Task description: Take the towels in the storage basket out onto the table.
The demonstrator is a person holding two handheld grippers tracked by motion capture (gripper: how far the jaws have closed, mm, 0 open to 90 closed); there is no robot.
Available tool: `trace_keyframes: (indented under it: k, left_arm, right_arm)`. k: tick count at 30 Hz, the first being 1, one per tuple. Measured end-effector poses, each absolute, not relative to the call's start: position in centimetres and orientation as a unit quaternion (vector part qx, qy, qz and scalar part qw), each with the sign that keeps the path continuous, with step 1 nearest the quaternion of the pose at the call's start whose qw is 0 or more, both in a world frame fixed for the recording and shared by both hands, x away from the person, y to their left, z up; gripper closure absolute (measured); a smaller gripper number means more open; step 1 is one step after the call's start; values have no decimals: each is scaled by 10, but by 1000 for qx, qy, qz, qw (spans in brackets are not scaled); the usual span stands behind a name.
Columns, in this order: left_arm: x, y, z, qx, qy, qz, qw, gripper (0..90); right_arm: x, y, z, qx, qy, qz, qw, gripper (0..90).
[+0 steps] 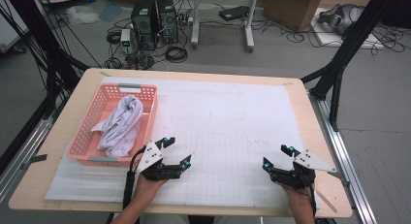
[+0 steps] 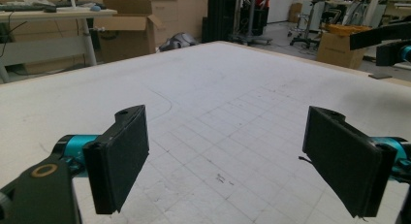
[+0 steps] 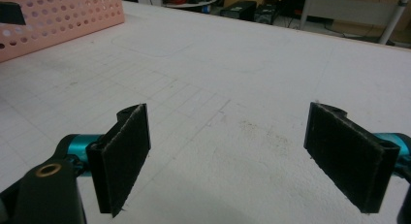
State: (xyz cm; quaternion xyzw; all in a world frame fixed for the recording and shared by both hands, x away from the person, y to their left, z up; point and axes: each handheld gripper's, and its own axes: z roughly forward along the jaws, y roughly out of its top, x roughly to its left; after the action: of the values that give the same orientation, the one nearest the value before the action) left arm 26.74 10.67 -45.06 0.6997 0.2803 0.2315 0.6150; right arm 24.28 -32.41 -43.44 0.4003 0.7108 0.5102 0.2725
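Cloth [image 1: 120,124], crumpled, lies in the pink basket [image 1: 145,118], long axis running away from the person; left claw [image 1: 175,152], spread and empty, sits just right of the basket's near corner, right claw [image 1: 277,157], likewise spread, well apart on the surface [image 1: 228,122]

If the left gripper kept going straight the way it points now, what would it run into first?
Probably nothing on the table: the left gripper, jaws open and empty, points across the bare white gridded mat toward the far right edge. The pink basket with the cloth lies to its side, off that line. Depth is uncertain.
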Motion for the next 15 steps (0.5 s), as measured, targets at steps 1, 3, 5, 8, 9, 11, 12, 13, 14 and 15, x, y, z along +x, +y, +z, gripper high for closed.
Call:
trace_keyframes:
  k: [1, 3, 5, 8, 9, 11, 12, 13, 14, 15]
  left_arm:
    - [267, 107, -451, 699, 281, 232, 615, 170]
    - [267, 107, -451, 698, 281, 232, 617, 171]
    - [267, 107, -451, 696, 282, 232, 618, 171]
    - [267, 106, -451, 699, 283, 238, 612, 169]
    - [267, 105, -451, 699, 282, 241, 611, 166]
    - [266, 106, -450, 699, 282, 243, 611, 165]
    - [265, 106, -451, 695, 282, 245, 614, 167]
    - [265, 107, -451, 693, 284, 248, 615, 167]
    - [264, 107, -451, 692, 284, 249, 616, 172]
    - [264, 107, -451, 691, 284, 249, 616, 171]
  right_arm:
    - [243, -325, -435, 399, 712, 509, 274, 154]
    - [244, -325, -435, 401, 711, 509, 274, 154]
    - [245, -325, -436, 404, 711, 509, 269, 154]
    - [248, -325, -439, 406, 715, 510, 255, 154]
    - [250, -325, -440, 402, 718, 508, 254, 154]
    - [250, -324, -440, 402, 721, 505, 252, 154]
    - [248, -325, -439, 402, 721, 503, 254, 154]
    - [248, -325, -439, 402, 721, 503, 254, 154]
    - [248, -325, -439, 401, 719, 506, 258, 154]
    - [245, -325, -437, 404, 716, 508, 258, 154]
